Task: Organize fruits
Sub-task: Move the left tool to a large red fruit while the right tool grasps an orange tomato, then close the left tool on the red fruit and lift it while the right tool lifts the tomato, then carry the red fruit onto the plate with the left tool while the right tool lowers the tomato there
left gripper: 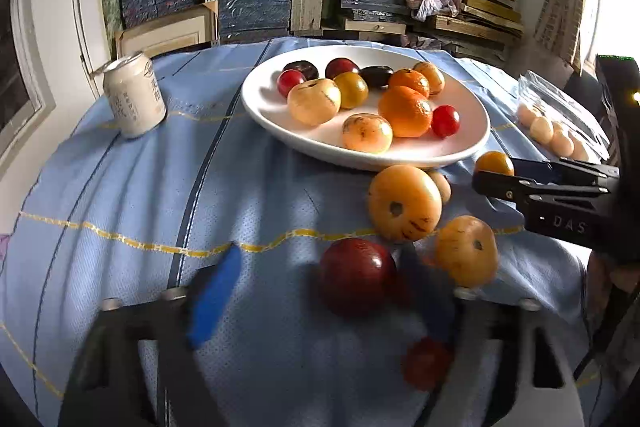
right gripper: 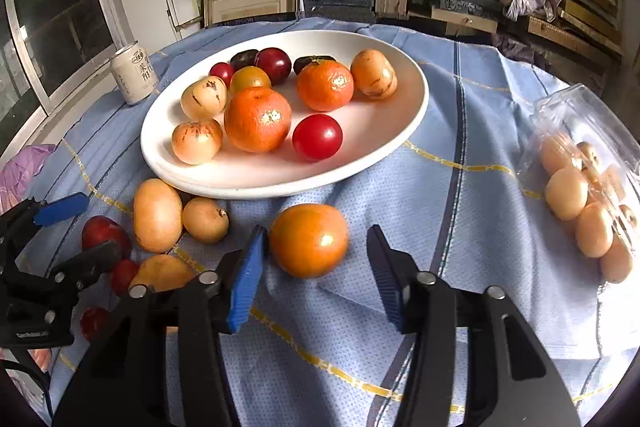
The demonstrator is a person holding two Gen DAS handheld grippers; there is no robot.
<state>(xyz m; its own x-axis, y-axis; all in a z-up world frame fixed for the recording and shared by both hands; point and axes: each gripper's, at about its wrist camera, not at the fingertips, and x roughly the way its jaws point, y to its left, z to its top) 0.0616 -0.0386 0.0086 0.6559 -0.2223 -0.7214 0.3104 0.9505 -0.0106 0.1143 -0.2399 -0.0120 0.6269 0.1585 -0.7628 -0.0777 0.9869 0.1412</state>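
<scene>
Your right gripper (right gripper: 316, 281) stands spread around an orange tomato (right gripper: 308, 240), left pad touching, right pad apart. Your left gripper (left gripper: 320, 301) brackets a dark red plum (left gripper: 356, 277), blurred pads not visibly pressing. Loquats (left gripper: 404, 201) crowd the white plate's (right gripper: 384, 151) near edge. Bare blue tablecloth (right gripper: 460, 219) opens rightward toward a bag of loquats (right gripper: 588, 203); a can (left gripper: 134, 95) stands at the far left edge.

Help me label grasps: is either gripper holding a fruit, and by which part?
Nothing is gripped yet. The orange tomato sits within the open right gripper, the dark red plum within the open left gripper, with a gap showing beside each fruit.
</scene>
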